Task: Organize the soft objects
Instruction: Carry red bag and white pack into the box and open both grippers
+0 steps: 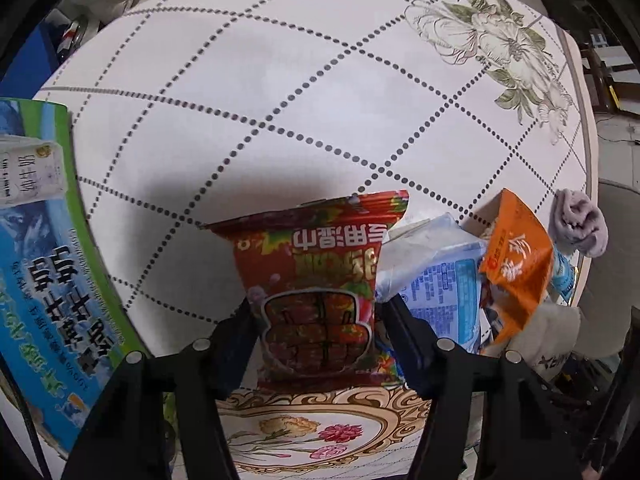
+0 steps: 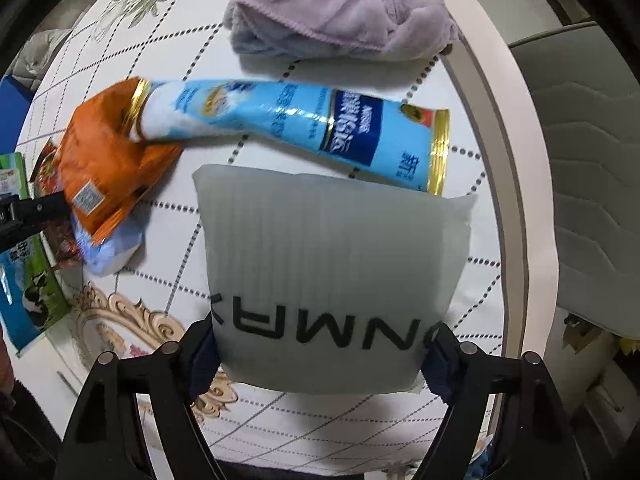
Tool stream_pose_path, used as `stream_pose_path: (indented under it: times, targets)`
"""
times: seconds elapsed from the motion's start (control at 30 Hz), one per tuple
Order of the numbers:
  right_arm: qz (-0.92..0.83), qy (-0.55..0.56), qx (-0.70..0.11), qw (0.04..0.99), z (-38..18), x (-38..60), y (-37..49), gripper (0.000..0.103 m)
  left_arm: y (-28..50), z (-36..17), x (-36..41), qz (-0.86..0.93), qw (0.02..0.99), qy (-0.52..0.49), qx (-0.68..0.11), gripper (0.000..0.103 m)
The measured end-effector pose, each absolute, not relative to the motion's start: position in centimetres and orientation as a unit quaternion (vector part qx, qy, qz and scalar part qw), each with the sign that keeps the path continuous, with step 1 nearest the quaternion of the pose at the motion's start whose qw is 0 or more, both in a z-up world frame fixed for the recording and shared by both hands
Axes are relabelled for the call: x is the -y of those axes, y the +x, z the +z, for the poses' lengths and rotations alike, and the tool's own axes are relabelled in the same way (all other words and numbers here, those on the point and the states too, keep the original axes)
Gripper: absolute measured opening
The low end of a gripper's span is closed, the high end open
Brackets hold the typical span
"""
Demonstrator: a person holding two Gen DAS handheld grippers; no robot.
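A red snack packet (image 1: 316,300) sits between the two black fingers of the left gripper (image 1: 316,308), which is closed on its lower half. The packet stands with its long axis running straight away from the claw, its crimped top edge farthest out and its printing upside down. Just to the right of that claw lies a loose heap: a pale blue-and-white pouch (image 1: 436,280) touching the red packet's right edge, and an orange sachet (image 1: 516,264) leaning over the pouch. Beyond the heap, farther right, a crumpled lilac towel (image 1: 580,224) rests near the rim of the round table (image 1: 280,80). To the left of the claw lies a large blue-and-green milk carton box (image 1: 48,272).

A grey pillow (image 2: 332,272) is clamped at its near end by the right gripper (image 2: 324,356), fingers pressing both sides. Its black lettering reads upside down, and its length runs forward from the claw. Directly ahead, touching the pillow's far edge, a long light-blue bag (image 2: 288,116) lies crosswise, left to right, with gold bands at each end. Its left end overlaps the orange sachet. The lilac towel lies beyond the bag, apart from it.
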State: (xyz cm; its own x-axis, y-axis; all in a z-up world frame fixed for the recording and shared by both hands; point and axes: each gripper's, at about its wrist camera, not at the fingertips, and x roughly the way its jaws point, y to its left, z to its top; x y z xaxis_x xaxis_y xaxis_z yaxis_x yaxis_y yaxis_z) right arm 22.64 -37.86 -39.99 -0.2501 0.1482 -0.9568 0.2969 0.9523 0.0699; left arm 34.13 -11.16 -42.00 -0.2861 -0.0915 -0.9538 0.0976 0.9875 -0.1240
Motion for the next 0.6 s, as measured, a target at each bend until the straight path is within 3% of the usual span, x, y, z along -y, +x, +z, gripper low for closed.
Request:
stream_pose_path:
  times: [0.3, 0.33, 0.37, 0.6]
  targets:
    - [-0.064, 0.164, -0.791, 0.585, -40.9, 37.5, 20.9, 0.084, 34.5, -42.4, 9.6, -0.058, 0.593, -0.008, -0.803, 0.06]
    - [-0.066, 0.165, -0.791, 0.586, -41.0, 37.4, 20.9, 0.084, 34.5, -42.6, 9.9, -0.056, 0.592, -0.003, -0.804, 0.058]
    - [-0.068, 0.165, -0.789, 0.587, -41.2, 37.3, 21.0, 0.084, 34.2, -42.9, 10.2, -0.055, 0.594, 0.001, -0.803, 0.044]
    - [-0.081, 0.162, -0.765, 0.618, -39.3, 37.6, 19.6, 0.071, 30.8, -40.4, 11.9, -0.055, 0.642, 0.047, -0.763, 0.043]
